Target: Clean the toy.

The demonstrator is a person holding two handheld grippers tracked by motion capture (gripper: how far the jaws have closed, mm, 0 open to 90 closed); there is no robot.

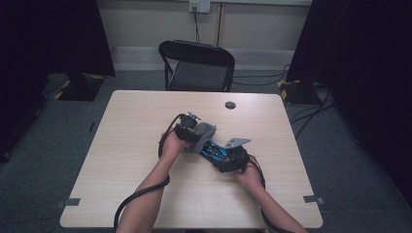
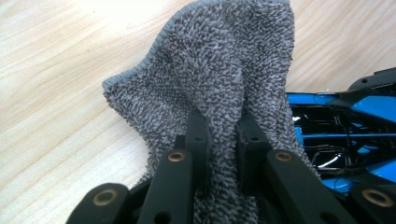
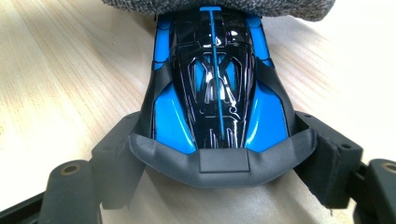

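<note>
A blue and black toy car (image 1: 214,149) lies on the wooden table (image 1: 136,126), held at one end by my right gripper (image 1: 228,158). In the right gripper view its jaws press the car (image 3: 215,93) from both sides by the grey end piece, gripper (image 3: 219,158) shut on it. My left gripper (image 1: 194,136) is shut on a grey terry cloth (image 1: 204,133). In the left gripper view the cloth (image 2: 219,84) bunches between the pads, gripper (image 2: 223,140), and drapes over the car's far end (image 2: 345,135). The cloth (image 3: 219,7) covers that end in the right gripper view too.
A black folding chair (image 1: 197,65) stands behind the table's far edge. A small dark round disc (image 1: 230,105) lies on the table near the back. Black curtains hang at both sides, with cables on the floor at the right.
</note>
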